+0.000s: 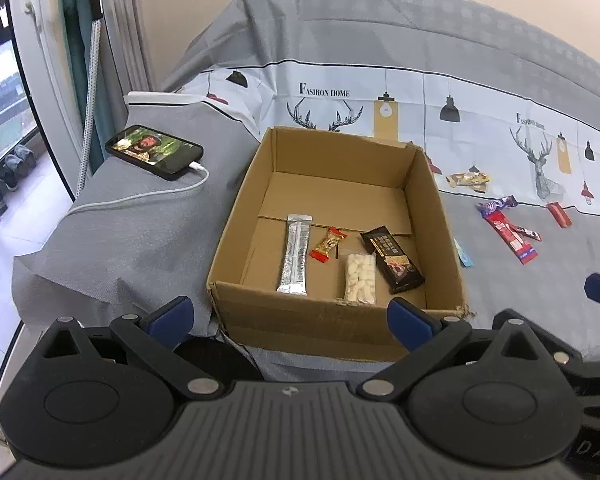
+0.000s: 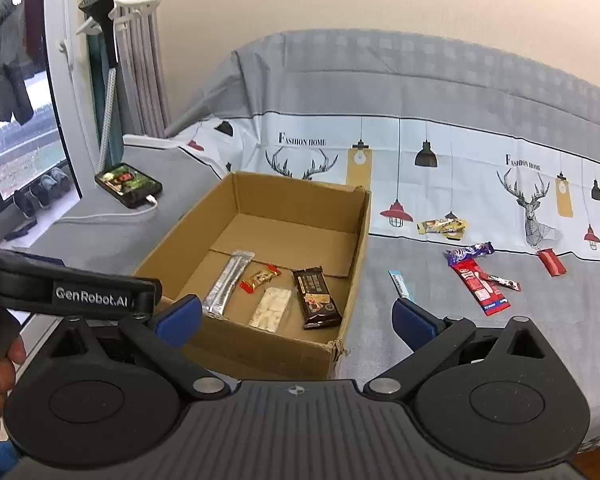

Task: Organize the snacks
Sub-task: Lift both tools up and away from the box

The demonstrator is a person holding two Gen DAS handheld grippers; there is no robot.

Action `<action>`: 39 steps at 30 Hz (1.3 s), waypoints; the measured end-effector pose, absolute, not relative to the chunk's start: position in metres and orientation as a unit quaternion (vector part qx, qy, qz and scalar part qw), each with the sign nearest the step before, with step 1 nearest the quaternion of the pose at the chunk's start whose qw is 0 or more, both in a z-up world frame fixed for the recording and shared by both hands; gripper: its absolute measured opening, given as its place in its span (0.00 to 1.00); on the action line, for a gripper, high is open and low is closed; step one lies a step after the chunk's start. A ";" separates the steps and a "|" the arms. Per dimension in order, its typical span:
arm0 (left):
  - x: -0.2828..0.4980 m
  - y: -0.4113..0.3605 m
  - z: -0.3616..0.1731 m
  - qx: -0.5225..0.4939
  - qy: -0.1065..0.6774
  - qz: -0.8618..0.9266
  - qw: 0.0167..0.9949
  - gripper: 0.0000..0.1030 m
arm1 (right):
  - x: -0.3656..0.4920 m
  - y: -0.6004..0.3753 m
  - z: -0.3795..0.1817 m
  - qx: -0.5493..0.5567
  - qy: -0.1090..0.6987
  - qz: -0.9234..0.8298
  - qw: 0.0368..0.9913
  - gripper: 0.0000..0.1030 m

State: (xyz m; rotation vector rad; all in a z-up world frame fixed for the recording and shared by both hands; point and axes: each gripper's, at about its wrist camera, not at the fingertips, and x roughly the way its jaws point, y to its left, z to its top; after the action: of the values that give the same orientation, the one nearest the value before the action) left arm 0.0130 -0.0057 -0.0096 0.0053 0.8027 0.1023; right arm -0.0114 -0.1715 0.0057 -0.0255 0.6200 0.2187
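Note:
An open cardboard box (image 1: 236, 216) (image 2: 364, 240) sits on the grey cloth. Inside lie a silver stick pack (image 1: 296, 254) (image 2: 229, 282), a small red-gold candy (image 1: 329, 244) (image 2: 261, 277), a clear pack of white pieces (image 1: 360, 278) (image 2: 271, 308) and a dark chocolate bar (image 1: 392, 260) (image 2: 316, 298). Loose snacks lie right of the box: a red pack (image 1: 508, 236) (image 2: 480, 288), a purple wrapper (image 1: 496, 204) (image 2: 470, 252), a gold wrapper (image 1: 468, 179) (image 2: 442, 226), a blue strip (image 2: 400, 282). My left gripper (image 1: 290, 318) and right gripper (image 2: 298, 316) are open and empty, near the box's front wall.
A phone (image 1: 154, 152) (image 2: 128, 184) with a white charging cable (image 1: 140, 200) lies left of the box. A window and shoes on the floor are at the far left. A small red wrapper (image 2: 552, 262) lies far right. The left gripper's body (image 2: 60, 286) shows in the right view.

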 end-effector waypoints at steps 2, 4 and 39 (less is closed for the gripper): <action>0.007 -0.007 -0.008 0.005 0.389 0.051 0.920 1.00 | -0.017 -0.172 0.008 -0.011 0.300 0.109 0.948 0.99; 0.003 -0.007 -0.006 0.004 0.385 0.053 0.921 1.00 | -0.021 -0.172 0.009 -0.011 0.298 0.110 0.948 0.99; 0.016 -0.028 -0.011 0.028 0.421 0.055 0.905 1.00 | -0.021 -0.207 -0.001 0.054 0.303 0.084 0.948 0.99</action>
State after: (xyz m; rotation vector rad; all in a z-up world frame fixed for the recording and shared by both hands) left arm 0.0164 -0.0285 -0.0105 0.0579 0.8703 0.1143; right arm -0.0213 -0.2068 -0.0009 0.1098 0.6175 0.1712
